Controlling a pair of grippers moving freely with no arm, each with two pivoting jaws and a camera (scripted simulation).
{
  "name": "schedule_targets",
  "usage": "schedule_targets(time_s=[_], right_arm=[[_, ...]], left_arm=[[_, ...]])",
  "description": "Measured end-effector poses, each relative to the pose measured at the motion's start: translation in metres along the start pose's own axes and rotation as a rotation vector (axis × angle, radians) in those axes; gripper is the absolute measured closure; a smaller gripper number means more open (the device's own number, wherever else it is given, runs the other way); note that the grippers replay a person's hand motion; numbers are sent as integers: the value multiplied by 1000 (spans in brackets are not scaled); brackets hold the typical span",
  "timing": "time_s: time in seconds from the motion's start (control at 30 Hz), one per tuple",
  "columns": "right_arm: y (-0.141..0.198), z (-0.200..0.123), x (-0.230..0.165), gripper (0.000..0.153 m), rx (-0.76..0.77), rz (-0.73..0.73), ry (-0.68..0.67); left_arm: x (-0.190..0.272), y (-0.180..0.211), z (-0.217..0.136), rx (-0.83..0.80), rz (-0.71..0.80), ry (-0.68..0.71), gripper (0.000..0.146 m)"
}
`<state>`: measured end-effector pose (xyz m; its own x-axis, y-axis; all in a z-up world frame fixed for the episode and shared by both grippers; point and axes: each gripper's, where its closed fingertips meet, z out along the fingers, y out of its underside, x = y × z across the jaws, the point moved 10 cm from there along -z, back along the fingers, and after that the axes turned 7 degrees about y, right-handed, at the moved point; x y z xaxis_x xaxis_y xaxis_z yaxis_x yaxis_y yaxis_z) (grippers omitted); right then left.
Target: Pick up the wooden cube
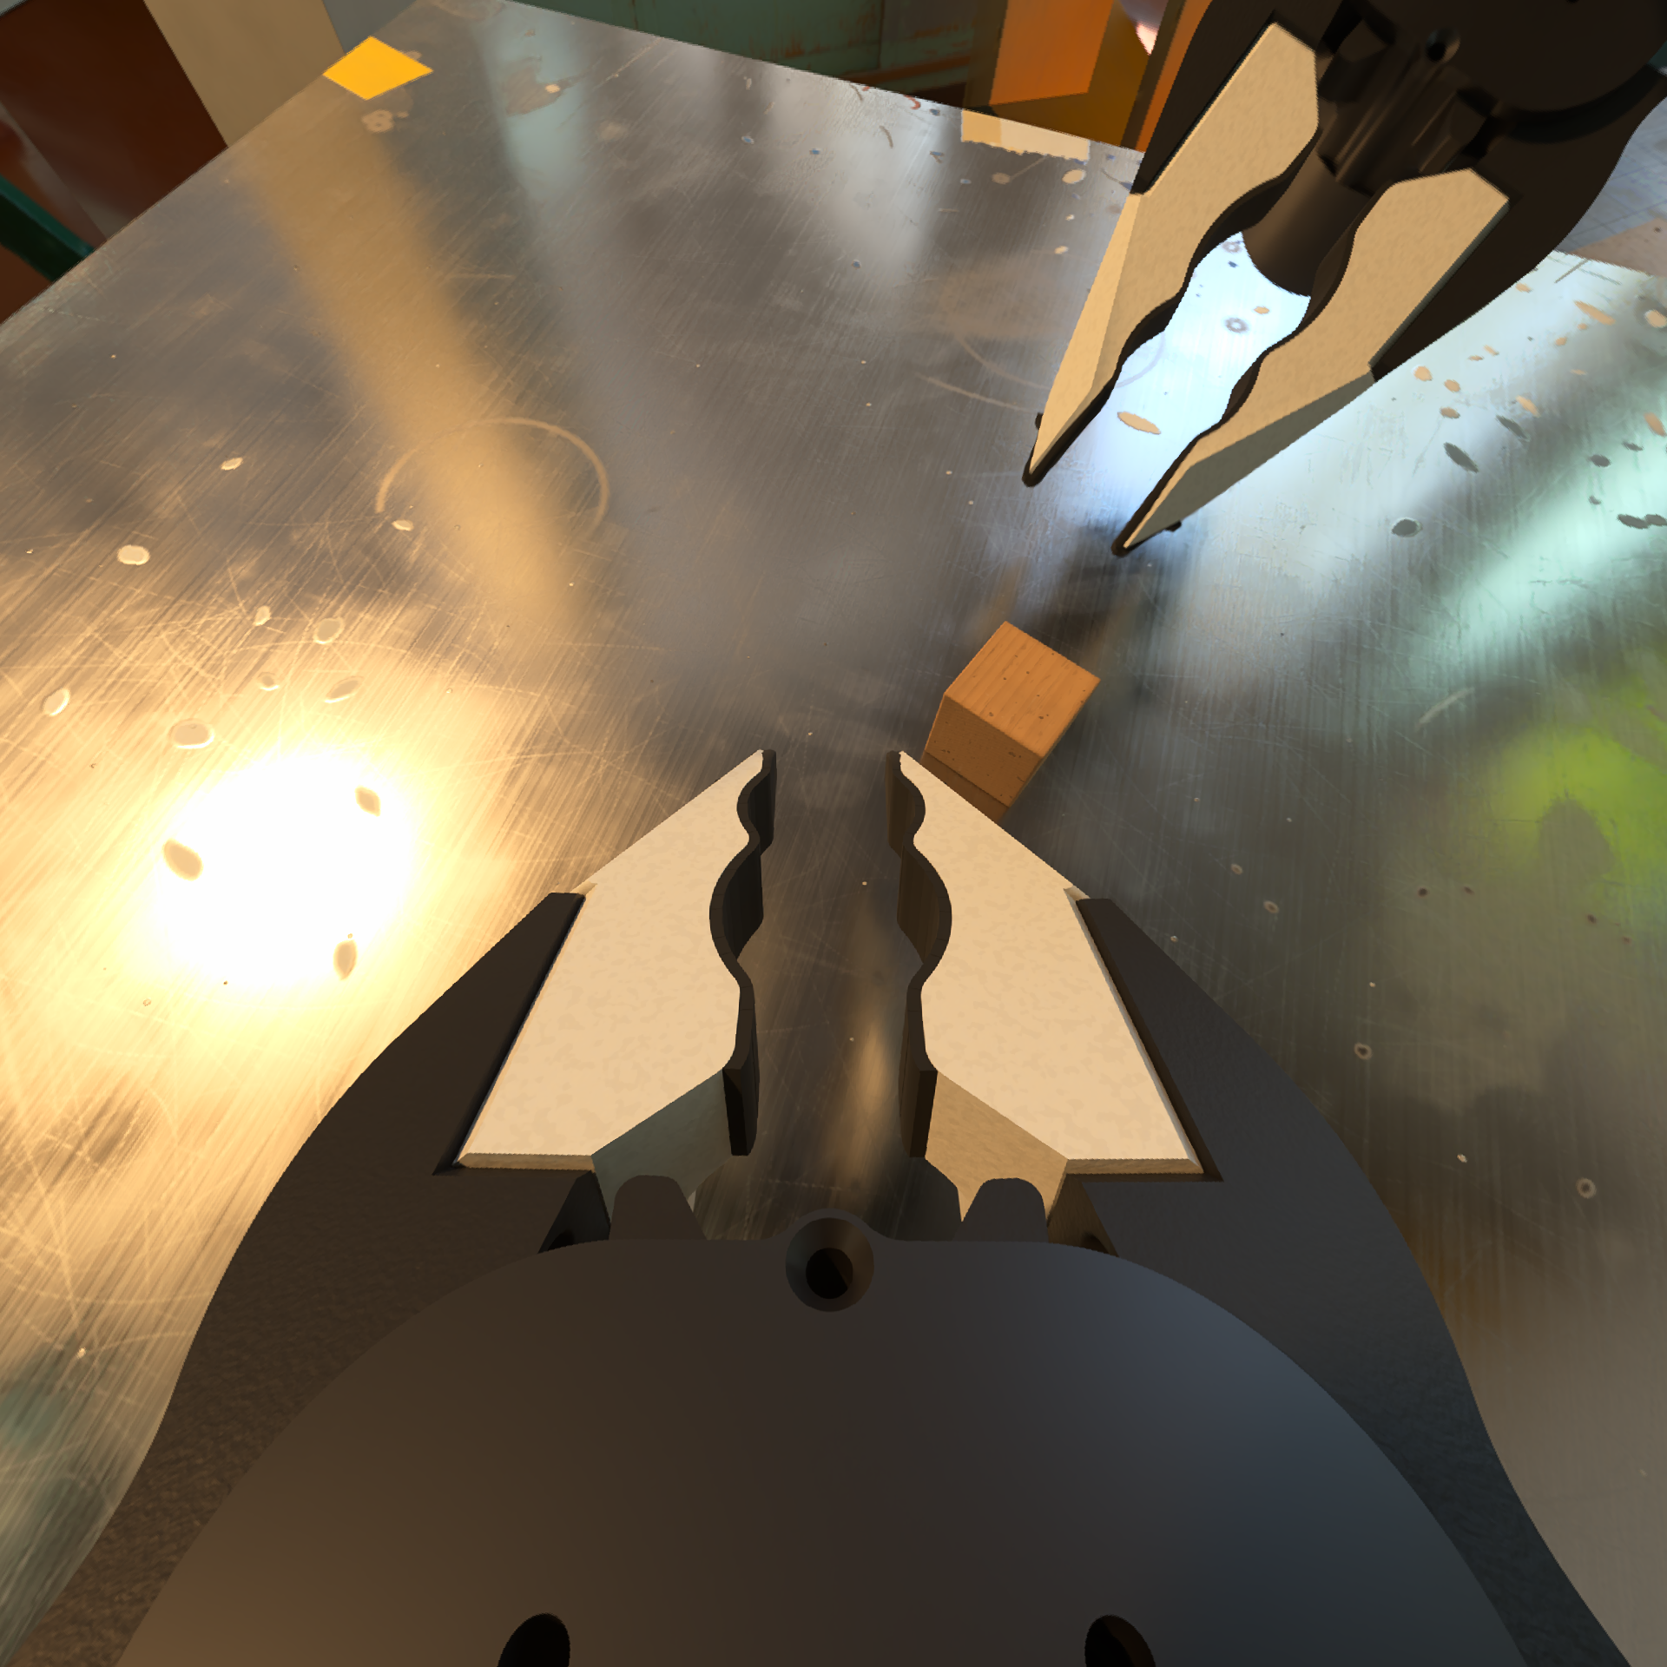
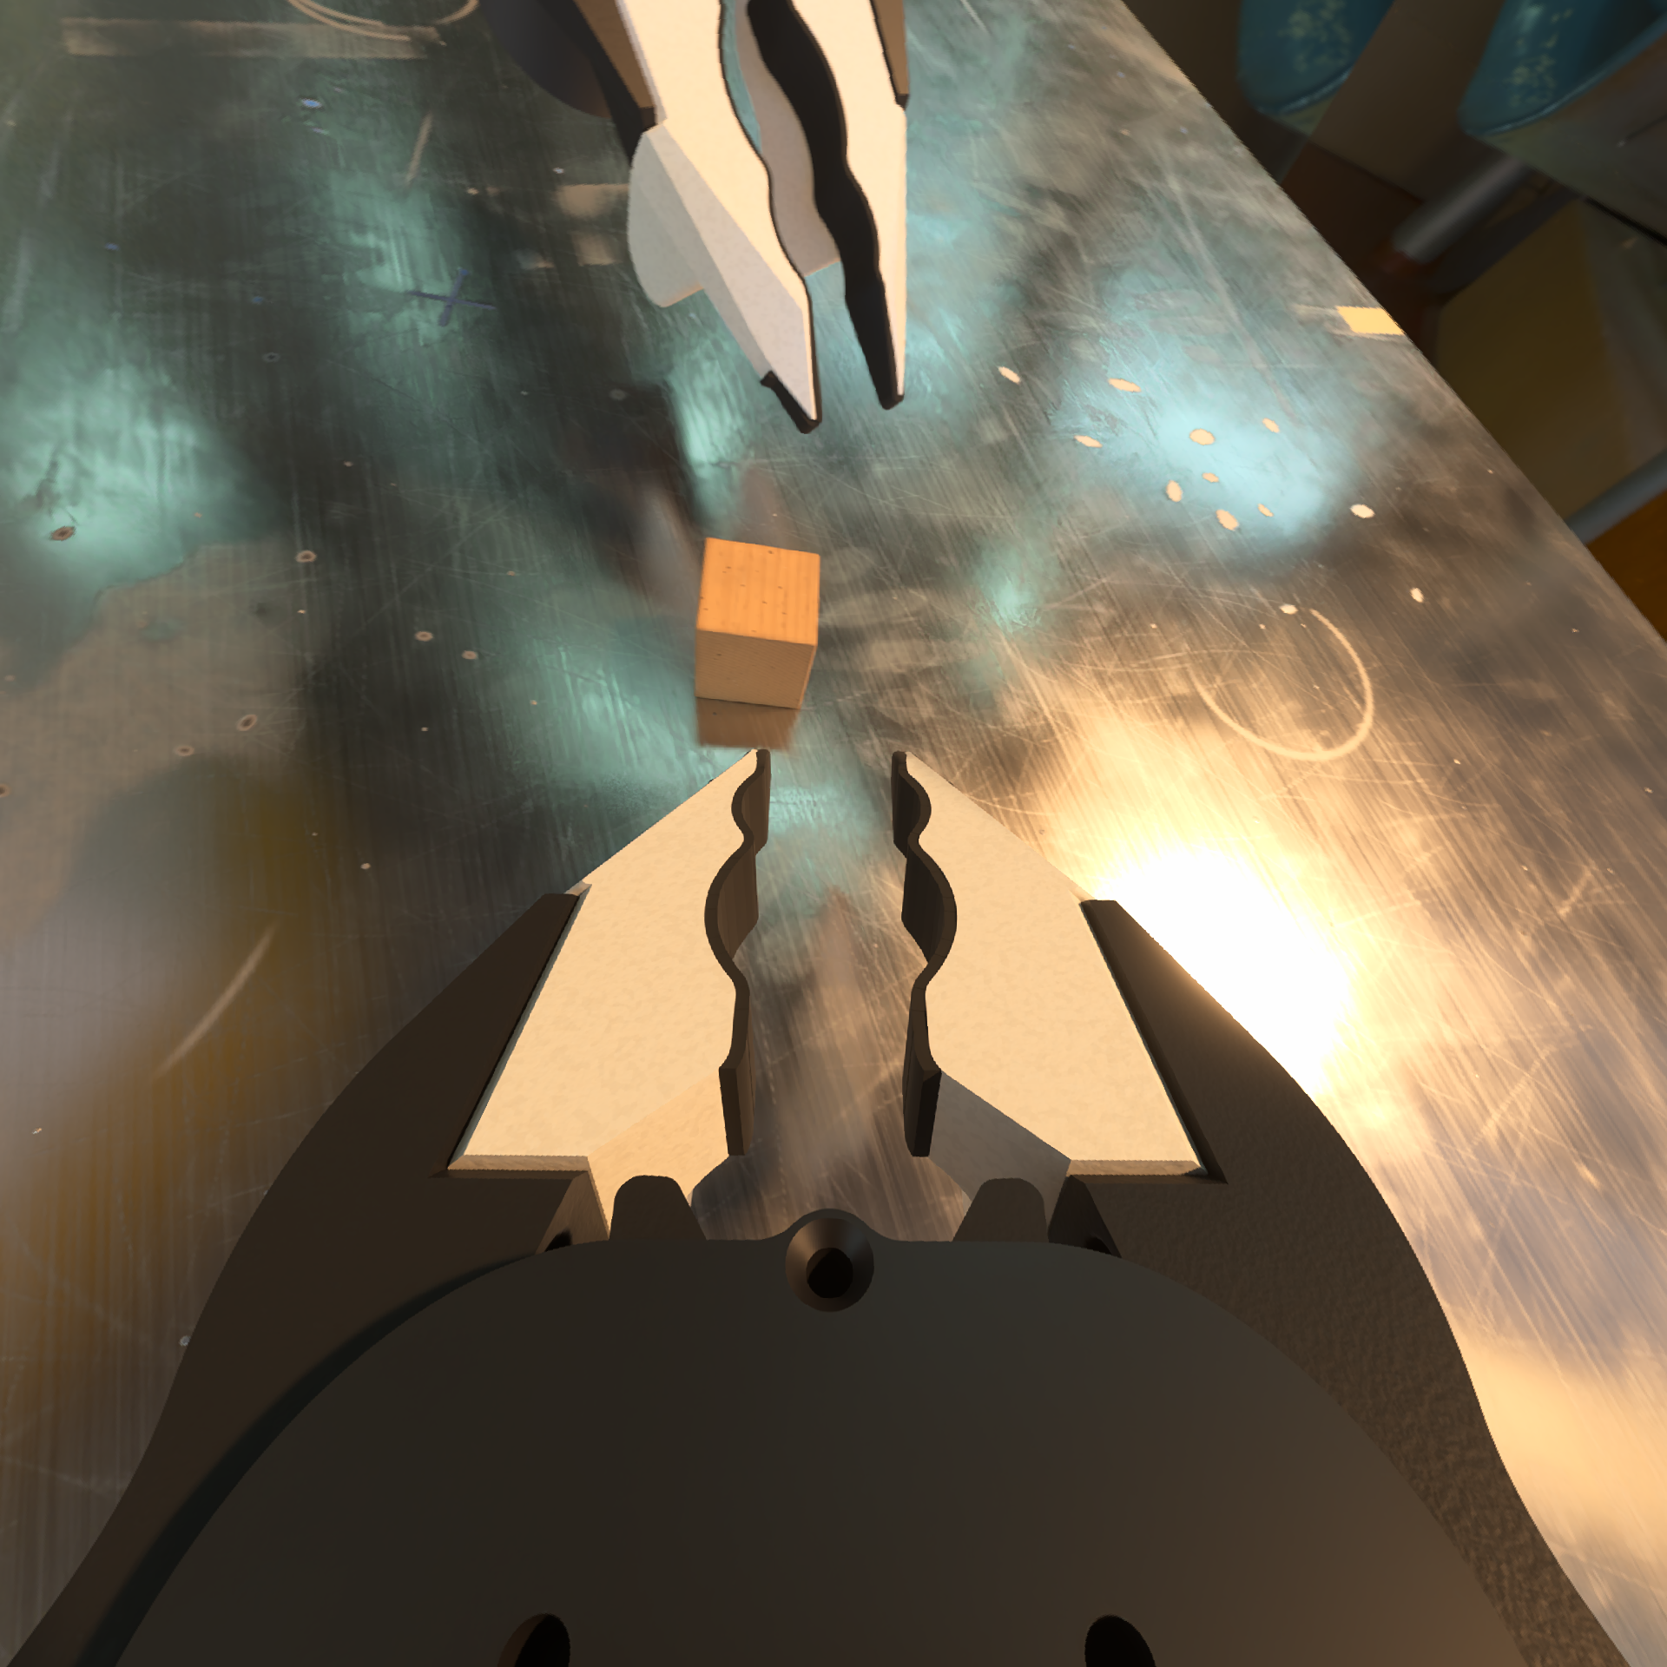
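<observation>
A small wooden cube (image 1: 1010, 713) sits on the scratched metal table (image 1: 541, 361). My left gripper (image 1: 832, 758) is open and empty, with the cube just beyond and to the right of its right fingertip. My right gripper (image 2: 828, 758) is open and empty; the cube (image 2: 758, 618) lies just ahead, slightly left of its left fingertip. The right gripper also shows in the left wrist view (image 1: 1078, 505), open, hovering beyond the cube. The left gripper shows in the right wrist view (image 2: 848, 406), open, above the far side of the cube.
A yellow square patch (image 1: 377, 65) lies near the table's far left corner. Orange and cream blocks (image 1: 1037, 54) stand beyond the far edge. In the right wrist view the table's edge (image 2: 1443, 379) runs diagonally at the right, with blue chairs (image 2: 1308, 45) past it.
</observation>
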<state>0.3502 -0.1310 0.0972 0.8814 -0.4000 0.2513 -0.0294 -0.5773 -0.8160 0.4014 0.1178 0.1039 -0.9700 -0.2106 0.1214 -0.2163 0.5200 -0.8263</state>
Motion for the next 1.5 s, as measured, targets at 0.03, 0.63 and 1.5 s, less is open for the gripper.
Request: schedule_targets(time_s=[0.03, 0.63, 1.5], right_arm=[[0, -1, 2, 127, -3, 3, 11], [39, -4, 80, 93, -288, -27, 140], [-39, 63, -20, 100, -333, 60, -79]], left_arm=[[0, 1, 1, 0, 1, -6, 122], [-5, 6, 8, -6, -19, -15, 121], [1, 9, 8, -87, 46, -3, 124]])
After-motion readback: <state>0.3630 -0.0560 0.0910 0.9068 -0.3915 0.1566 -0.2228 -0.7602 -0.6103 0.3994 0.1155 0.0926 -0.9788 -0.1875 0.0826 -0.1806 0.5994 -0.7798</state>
